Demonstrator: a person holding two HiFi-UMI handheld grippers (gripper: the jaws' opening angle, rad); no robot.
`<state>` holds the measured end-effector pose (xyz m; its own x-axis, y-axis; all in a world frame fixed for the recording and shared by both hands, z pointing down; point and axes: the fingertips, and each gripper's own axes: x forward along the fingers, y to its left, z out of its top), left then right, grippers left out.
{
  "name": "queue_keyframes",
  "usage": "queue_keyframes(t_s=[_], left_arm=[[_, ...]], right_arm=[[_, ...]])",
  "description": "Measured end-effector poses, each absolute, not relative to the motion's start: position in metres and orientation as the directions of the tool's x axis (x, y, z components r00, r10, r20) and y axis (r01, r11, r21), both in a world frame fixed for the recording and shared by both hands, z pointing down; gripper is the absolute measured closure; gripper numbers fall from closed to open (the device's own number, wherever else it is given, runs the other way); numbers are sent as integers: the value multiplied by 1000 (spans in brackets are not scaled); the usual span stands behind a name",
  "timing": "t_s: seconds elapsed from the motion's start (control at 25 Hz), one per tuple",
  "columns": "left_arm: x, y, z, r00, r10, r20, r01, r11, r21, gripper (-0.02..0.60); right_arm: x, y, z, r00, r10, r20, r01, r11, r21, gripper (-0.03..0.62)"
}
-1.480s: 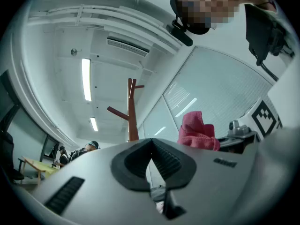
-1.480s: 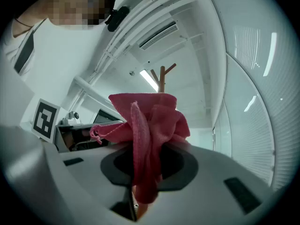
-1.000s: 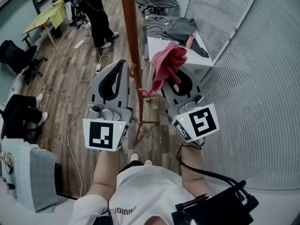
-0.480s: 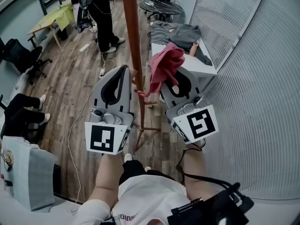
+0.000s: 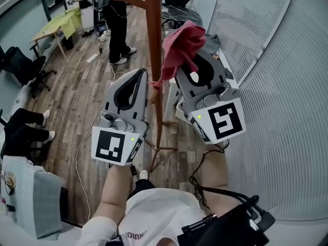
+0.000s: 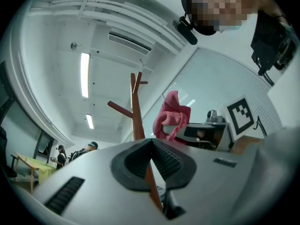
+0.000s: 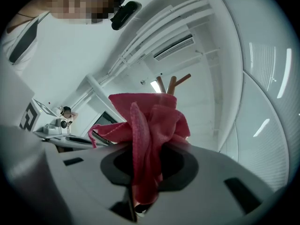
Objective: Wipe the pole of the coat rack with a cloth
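The wipe looks about to begin rather than under way. The right gripper point(image 5: 195, 65) has its claw pinched on a bunched pink cloth point(image 5: 183, 44). The cloth sits just beside the coat rack's pole point(image 5: 153, 40), at its 3 o'clock, and only a thin trailing corner reaches the wood (touching or merely in front, I cannot tell). The left gripper point(image 5: 142, 76) waits at 9 o'clock of the pole, claw pressed together on nothing. The next move, I judge, calls for pushing the bulk of the cloth sideways onto the pole, then running it along the shaft. Only the head view shows the rack's feet point(image 5: 159, 148) on the wooden floor point(image 5: 77, 96). Only the left gripper view shows the pegs point(image 6: 121, 109) branching off. The right gripper view shows the cloth filling the jaws and hiding most of the rack.
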<state>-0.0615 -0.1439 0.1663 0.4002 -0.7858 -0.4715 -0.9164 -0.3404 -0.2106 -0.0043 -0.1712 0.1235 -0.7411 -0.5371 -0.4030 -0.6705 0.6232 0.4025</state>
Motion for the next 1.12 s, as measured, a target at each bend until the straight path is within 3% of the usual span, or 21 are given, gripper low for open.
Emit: queue_keyframes(t_s=[0.56, 1.12], left_arm=[[-62, -176, 136, 491, -716, -496, -870, -423, -251, 568], [-55, -182, 144, 514, -693, -505, -856, -453, -249, 568]], right_arm=[[-12, -196, 66, -683, -530, -503, -730, 521, 442, 499], [-12, -201, 71, -684, -539, -492, -729, 513, 453, 499]])
